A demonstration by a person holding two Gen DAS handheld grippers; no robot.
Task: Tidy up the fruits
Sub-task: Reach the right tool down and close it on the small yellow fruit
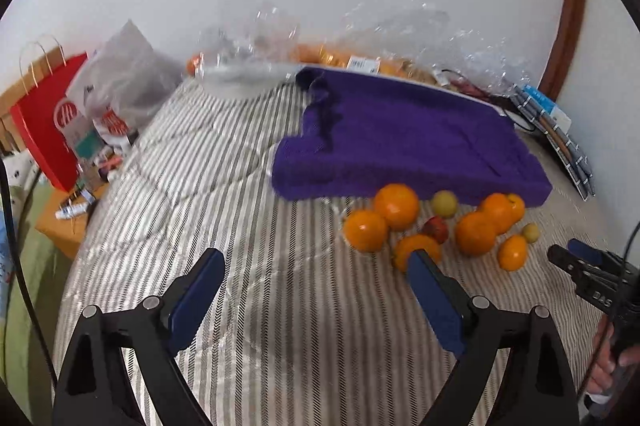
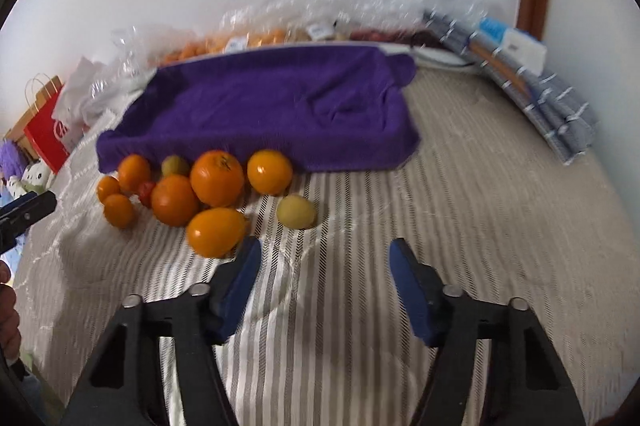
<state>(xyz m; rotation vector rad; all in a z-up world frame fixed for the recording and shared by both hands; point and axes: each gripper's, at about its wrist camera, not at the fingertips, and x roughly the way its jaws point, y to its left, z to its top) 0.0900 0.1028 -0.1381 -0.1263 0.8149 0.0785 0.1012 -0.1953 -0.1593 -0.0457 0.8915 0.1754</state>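
Both tools are open and hold nothing. Left tool [image 1: 316, 266] has its blue pads spread wide over the striped bed cover [image 1: 248, 226]. One pad tip sits right in front of an orange [image 1: 416, 246], but does not squeeze it. Right tool [image 2: 326, 258] has its pads closer together, with only bed cover between them.

Just past the right tool, at 11 o'clock, lies an orange fruit [image 2: 216, 232]. At 12 o'clock lies a small yellow fruit [image 2: 296, 212]. Behind them the pile of oranges [image 2: 200, 186] sits close together, with a small red fruit [image 2: 146, 192] and a greenish one [image 2: 175, 165] tucked in.

Next comes the purple towel [image 2: 272, 106], just behind the pile. At 2 o'clock a folded blue checked cloth [image 2: 560, 114] lies by the wall.

Farthest back are clear plastic bags [image 1: 400, 26] with more fruit inside. Far off at 9 o'clock in the left view stands a red paper bag [image 1: 44, 130].
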